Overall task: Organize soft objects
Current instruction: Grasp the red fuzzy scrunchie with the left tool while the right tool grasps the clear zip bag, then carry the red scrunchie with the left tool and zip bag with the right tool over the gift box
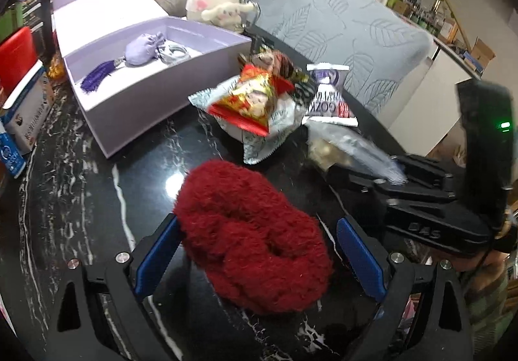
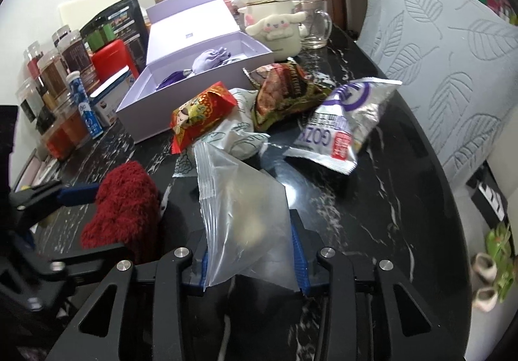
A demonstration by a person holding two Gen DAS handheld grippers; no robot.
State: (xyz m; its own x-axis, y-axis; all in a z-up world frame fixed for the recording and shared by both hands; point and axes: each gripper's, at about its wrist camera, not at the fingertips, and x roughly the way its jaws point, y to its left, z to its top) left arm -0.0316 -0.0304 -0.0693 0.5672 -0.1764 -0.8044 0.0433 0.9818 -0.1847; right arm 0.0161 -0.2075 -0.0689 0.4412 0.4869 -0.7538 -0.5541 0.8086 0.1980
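Left wrist view: the left tool [image 1: 255, 251] spreads wide around a red fuzzy scrunchie [image 1: 252, 241] on the tabletop [image 1: 97, 199], not gripping; the right tool [image 2: 249, 264] pinches a clear zip bag [image 2: 242, 215]. Snack packets [image 2: 226, 115] lie loose beside the lavender box [image 2: 155, 121], so most sorting looks undone

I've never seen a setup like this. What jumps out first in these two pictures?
Probably the fluffy dark red scrunchie, lying on the black marble table between the blue-padded fingers of the left gripper. Next, the clear zip bag pinched in the right gripper, with shiny snack packets heaped behind it. Farther back sits an open lilac gift box holding a purple tasselled pouch.
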